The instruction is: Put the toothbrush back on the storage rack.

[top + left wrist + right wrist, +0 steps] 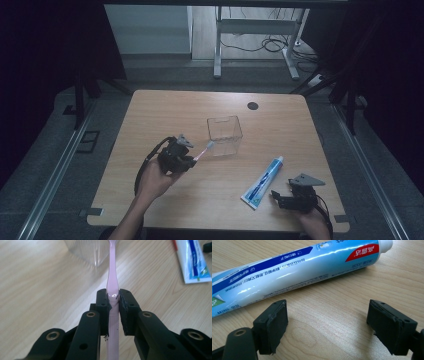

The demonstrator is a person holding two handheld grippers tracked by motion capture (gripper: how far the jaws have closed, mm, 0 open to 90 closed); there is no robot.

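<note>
Pink toothbrush (112,282) sits clamped in the left gripper (113,298), head by the clear box (224,135)

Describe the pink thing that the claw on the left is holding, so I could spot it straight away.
Start at the wooden table and find the clear square container near its middle. Just left of it, the left claw pinches a thin pink toothbrush, its head raised toward the container's rim. It is the one pink, stick-like item; the toothpaste tube lying flat to the right is broad and blue and white.

Pink toothbrush (112,277), blue-and-white toothpaste tube (287,267) with red patch, clear box (224,135), light wood table (280,125).
</note>
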